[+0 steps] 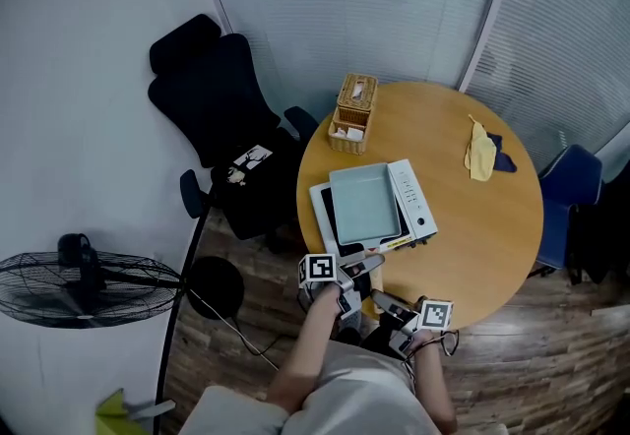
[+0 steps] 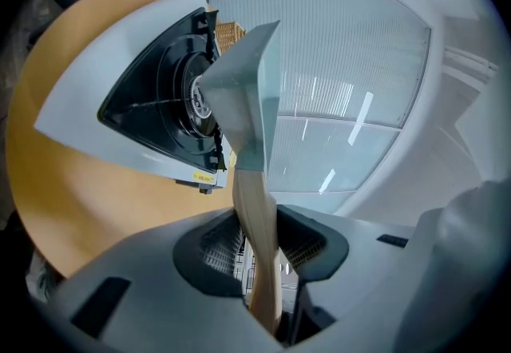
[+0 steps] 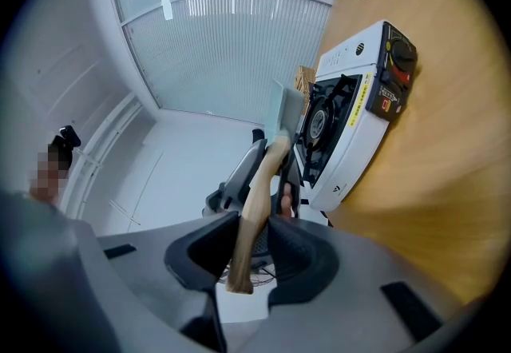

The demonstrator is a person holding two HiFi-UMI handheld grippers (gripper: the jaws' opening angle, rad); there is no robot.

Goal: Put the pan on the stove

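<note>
A square pale grey-blue pan lies over the burner of a white portable gas stove on the round wooden table. I cannot tell whether it rests on the grate. Its wooden handle points toward me. My left gripper is shut on the handle, with the pan edge-on ahead of it above the stove. Behind it, my right gripper is shut on the handle's end. The stove and pan show beyond it.
A wicker basket stands at the table's far edge and a yellow cloth lies at its right. A black office chair and a floor fan are on the left, a blue chair on the right.
</note>
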